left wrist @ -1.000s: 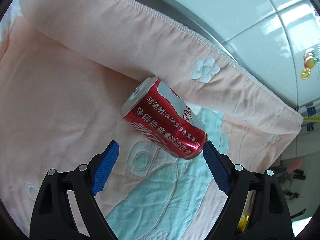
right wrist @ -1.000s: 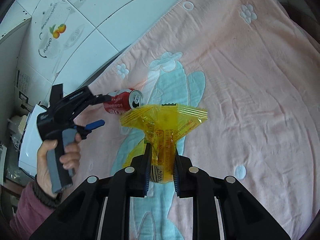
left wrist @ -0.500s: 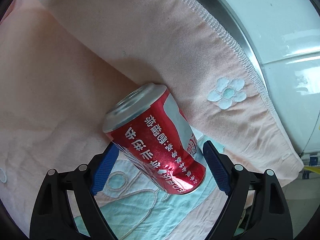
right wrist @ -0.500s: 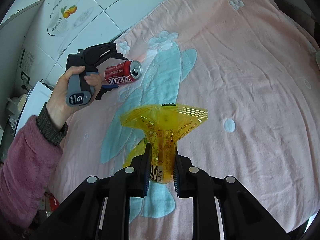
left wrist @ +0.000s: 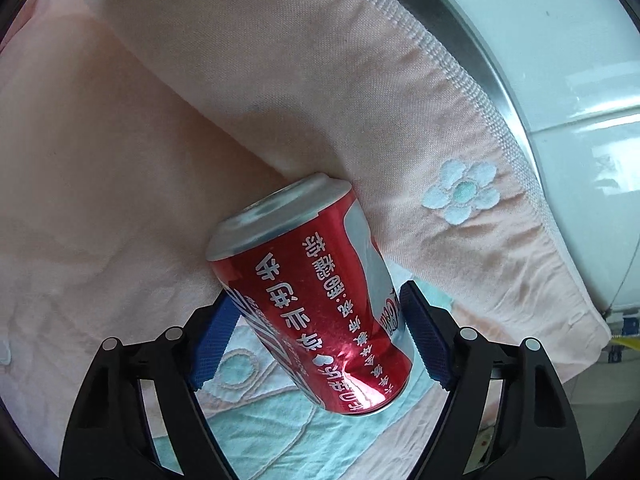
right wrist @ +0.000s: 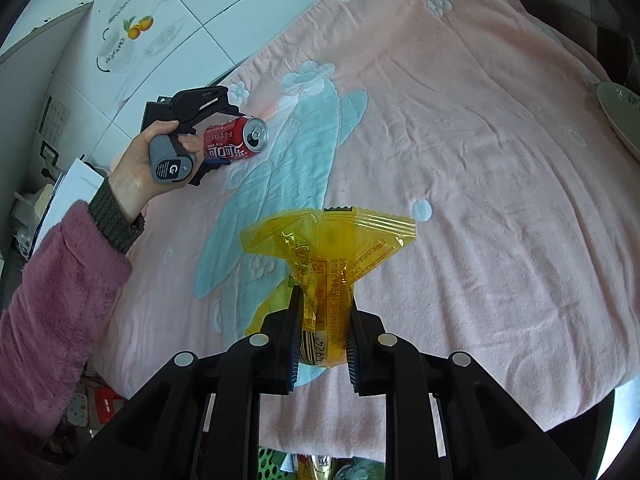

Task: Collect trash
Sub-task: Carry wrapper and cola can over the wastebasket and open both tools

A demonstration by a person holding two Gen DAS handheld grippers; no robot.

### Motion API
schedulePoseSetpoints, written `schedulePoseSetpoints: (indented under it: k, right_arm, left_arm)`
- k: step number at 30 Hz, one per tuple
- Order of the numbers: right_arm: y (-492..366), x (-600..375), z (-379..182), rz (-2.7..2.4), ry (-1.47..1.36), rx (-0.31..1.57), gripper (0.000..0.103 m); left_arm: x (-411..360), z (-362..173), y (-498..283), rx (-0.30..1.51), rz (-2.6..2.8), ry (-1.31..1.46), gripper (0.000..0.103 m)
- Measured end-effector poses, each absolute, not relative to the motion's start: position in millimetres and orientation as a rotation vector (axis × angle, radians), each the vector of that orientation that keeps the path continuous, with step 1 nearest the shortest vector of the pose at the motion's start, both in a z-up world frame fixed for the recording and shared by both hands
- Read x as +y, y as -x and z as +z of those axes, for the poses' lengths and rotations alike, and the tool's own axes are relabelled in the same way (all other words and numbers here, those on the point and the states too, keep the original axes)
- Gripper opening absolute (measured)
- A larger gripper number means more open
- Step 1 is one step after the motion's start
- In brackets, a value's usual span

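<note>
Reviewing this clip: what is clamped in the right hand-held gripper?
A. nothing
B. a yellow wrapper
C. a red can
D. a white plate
B: in the right wrist view the right hand-held gripper is shut on the yellow wrapper, pinched between its pads above the pink blanket; the red can lies at the left hand-held gripper instead.
</note>
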State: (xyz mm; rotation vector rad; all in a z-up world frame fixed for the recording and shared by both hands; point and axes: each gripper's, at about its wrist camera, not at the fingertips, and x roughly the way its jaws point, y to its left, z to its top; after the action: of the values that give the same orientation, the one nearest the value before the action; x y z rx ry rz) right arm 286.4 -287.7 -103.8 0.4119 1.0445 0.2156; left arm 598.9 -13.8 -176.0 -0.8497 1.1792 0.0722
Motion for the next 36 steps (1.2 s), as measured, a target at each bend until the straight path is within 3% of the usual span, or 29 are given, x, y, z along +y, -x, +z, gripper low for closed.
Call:
schedulePoseSetpoints:
  k: [11,20,36]
  right_arm:
    - [-245.9,-261.4,-98.1,0.313,-0.335,1.035,0.019]
    - [-187.4,-235.5,-90.6,0.398,-0.19,1.044,0.019]
    - [-99.0,-197.2,-106.0,0.47,-0.013,1.082,0.019]
  left_arm:
    - [2.9,-140.2,-514.8,1.163,-0.117,0.725,0.078]
    - [40.5,-96.4,-400.3,1.08,-0.2,0.633,0.078]
    - [72.7,-72.7,-198.7,0.985,-0.295,0.568,0.078]
